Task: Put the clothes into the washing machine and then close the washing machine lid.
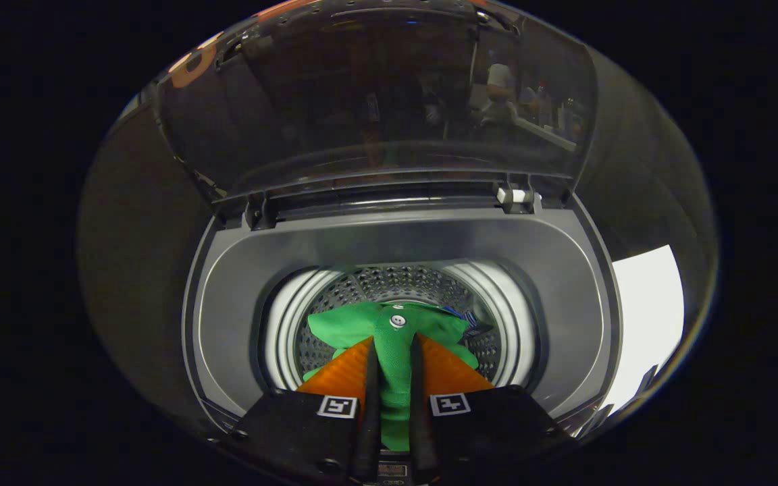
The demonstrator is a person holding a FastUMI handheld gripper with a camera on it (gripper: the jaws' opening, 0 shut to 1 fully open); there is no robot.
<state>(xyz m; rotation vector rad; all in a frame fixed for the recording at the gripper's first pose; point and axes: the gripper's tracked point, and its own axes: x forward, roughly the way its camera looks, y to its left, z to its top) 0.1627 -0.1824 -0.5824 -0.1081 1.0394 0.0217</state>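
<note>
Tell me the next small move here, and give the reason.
Probably open the fingers to drop the garment. The hand-held gripper is shut on the green shirt, which hangs over the washing machine drum, and the lid stands open behind it, so the shirt should fall inside.

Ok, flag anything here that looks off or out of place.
Nothing stands out. The gripper is shut on a green garment, holding it over the drum of the washer. The lid stands open and looks intact. No spill shows.
</note>
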